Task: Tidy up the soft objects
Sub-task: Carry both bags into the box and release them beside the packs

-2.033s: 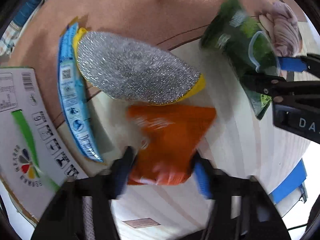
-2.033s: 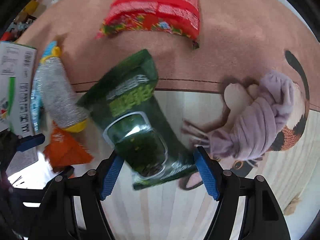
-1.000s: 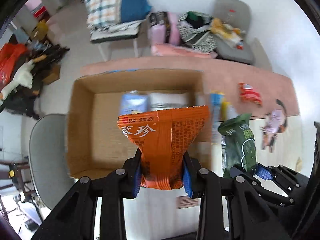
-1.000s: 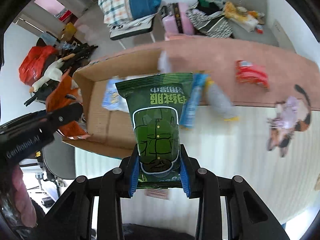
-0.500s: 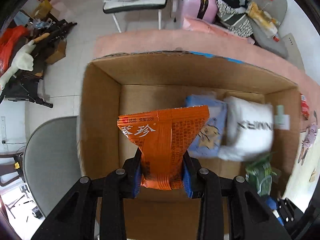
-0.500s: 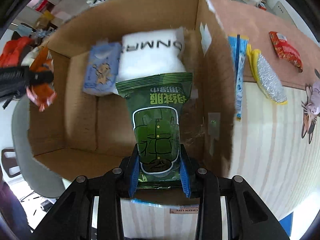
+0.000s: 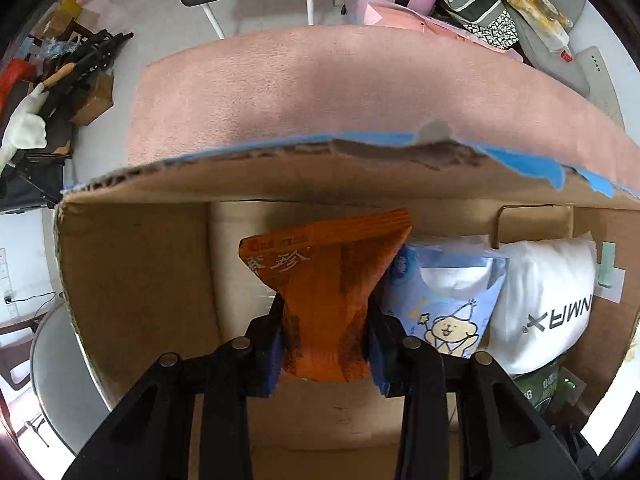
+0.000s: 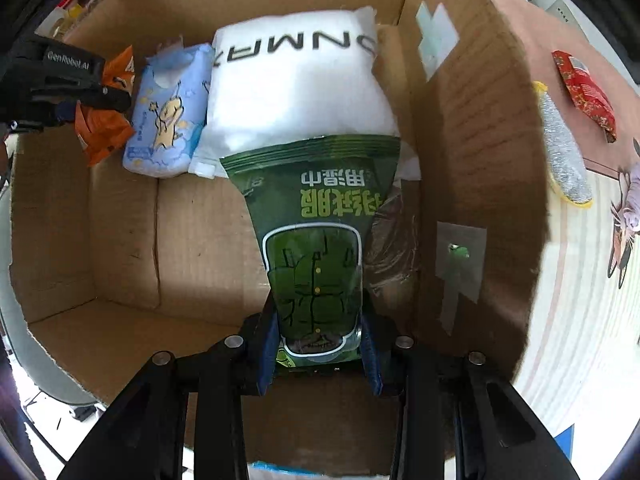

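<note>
Both grippers point straight down into the box (image 8: pixel 472 128), each packet hanging lengthwise below its jaws toward the floor of the box. The left gripper (image 7: pixel 325 354) has its jaws just easing apart, yet the orange packet (image 7: pixel 326 280) is pinched between the pads, at the far wall just left of the blue pack (image 7: pixel 448 296). The right gripper (image 8: pixel 318 356) clamps the green packet (image 8: pixel 316 232), whose lower end overlaps the white pillow (image 8: pixel 296 80); bare floor lies to its left, so I judge a release there lands it flat.
</note>
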{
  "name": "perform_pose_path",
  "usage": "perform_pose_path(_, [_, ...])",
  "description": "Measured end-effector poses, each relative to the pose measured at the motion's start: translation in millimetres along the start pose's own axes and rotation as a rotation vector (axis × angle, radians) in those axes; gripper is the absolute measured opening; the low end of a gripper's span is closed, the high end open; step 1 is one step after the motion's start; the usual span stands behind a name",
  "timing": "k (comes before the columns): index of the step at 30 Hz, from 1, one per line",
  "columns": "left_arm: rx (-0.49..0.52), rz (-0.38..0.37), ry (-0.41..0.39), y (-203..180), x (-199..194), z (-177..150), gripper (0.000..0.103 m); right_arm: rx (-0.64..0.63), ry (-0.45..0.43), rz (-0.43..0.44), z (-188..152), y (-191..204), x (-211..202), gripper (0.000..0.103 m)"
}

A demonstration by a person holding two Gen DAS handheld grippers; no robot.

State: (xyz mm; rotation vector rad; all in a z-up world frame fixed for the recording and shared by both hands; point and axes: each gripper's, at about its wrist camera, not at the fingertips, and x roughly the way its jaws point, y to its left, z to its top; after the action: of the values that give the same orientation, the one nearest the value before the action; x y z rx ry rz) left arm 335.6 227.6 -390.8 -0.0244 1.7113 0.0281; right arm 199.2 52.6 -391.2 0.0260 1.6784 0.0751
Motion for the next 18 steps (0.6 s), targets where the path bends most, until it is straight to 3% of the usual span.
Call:
perform_pose_path(2, [-0.012,-0.028,0.011,2,-2,-1,0.034,-0.005,0.010,-0.007,2,3,4,0.039])
perform_pose_path(4, [-0.024,-0.038,0.014,5,-9,-4,0.035,0.005,0.021,0.010,1,6,4,0.048])
perform_pose_path(6, [-0.023,-0.039,-0.014,9,-22,-9,0.042,0.014,0.022,0.061,-3,8,2,0.060])
perform_pose_path(7, [-0.020,-0.032,-0.031,9,-30,-12,0.049,0.020,0.017,0.070,-5,9,-2,0.062])
perform_pose_path(9, [-0.016,-0.031,-0.072,11,-48,-21,0.055,0.017,-0.010,0.071,-7,14,-15,0.080])
perform_pose_path(10, [-0.015,-0.032,-0.099,12,-60,-28,0.060,0.011,-0.032,0.063,-9,17,-24,0.084])
perform_pose_path(12, [-0.008,-0.032,-0.150,13,-79,-44,0.076,-0.005,-0.083,0.036,-12,22,-42,0.085])
perform_pose_path(15, [0.001,-0.031,-0.220,15,-105,-68,0.082,-0.027,-0.139,-0.003,-17,28,-64,0.088])
perform_pose_path(16, [-0.003,-0.036,-0.234,19,-111,-78,0.092,-0.033,-0.149,-0.010,-17,21,-67,0.089])
perform_pose_path(18, [-0.017,-0.054,-0.266,20,-121,-96,0.096,-0.048,-0.176,-0.031,-23,23,-79,0.092])
